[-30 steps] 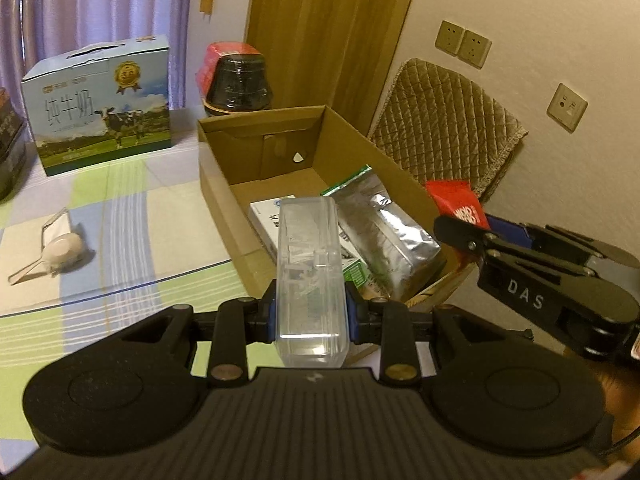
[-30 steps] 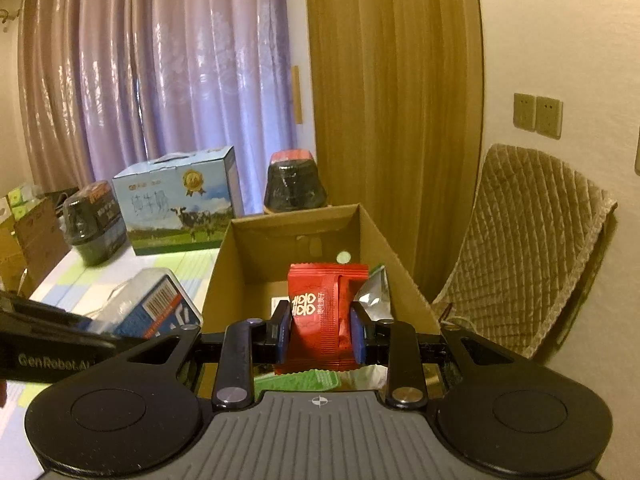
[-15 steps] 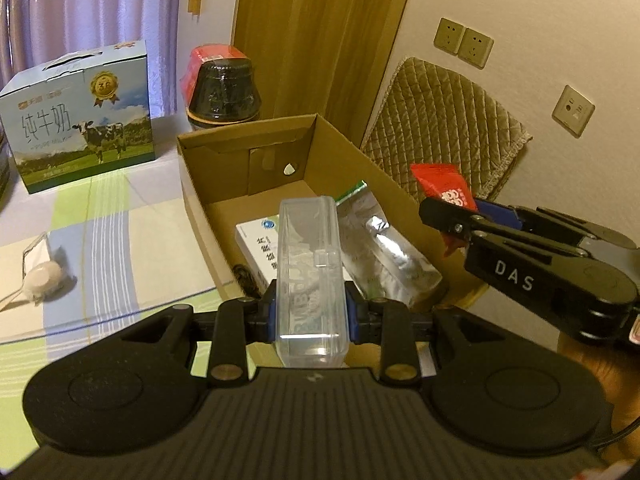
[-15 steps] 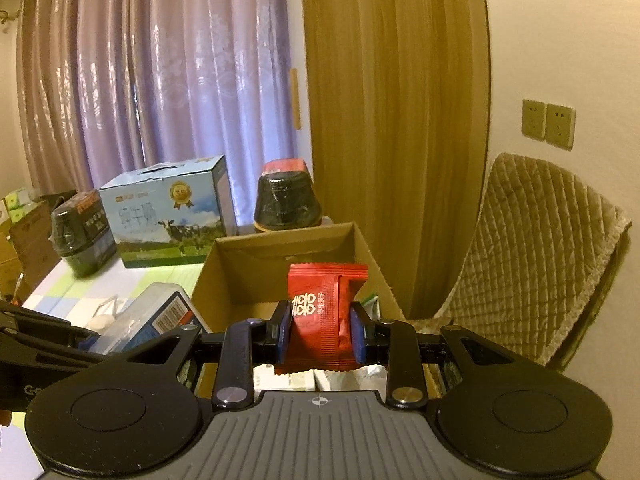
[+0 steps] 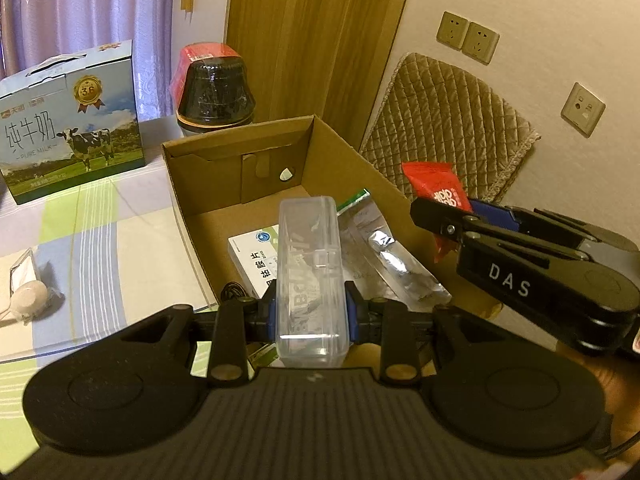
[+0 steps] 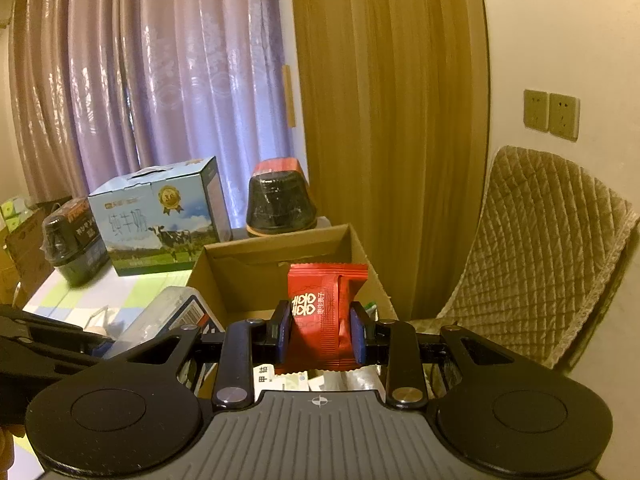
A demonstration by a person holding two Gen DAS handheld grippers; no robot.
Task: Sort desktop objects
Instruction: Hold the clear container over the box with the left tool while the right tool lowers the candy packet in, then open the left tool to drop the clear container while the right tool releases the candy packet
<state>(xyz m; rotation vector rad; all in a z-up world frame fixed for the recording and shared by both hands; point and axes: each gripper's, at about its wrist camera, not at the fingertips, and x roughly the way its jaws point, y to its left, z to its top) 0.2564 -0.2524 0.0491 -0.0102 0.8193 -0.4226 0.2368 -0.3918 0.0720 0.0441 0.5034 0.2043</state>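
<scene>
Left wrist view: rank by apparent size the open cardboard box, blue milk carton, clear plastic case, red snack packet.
1. Open cardboard box, largest.
2. Blue milk carton.
3. Clear plastic case, held in the left gripper; it is close to the lens, so it looks inflated.
4. Red snack packet, held in the right gripper, smallest.

A home room: purple curtains (image 6: 160,92), quilted chair (image 6: 532,248), milk carton (image 5: 68,120) on checked tablecloth (image 5: 100,232).

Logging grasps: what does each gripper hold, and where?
Left gripper clamps the clear plastic case across its near end; right gripper pinches the red snack packet by its lower sides.
</scene>
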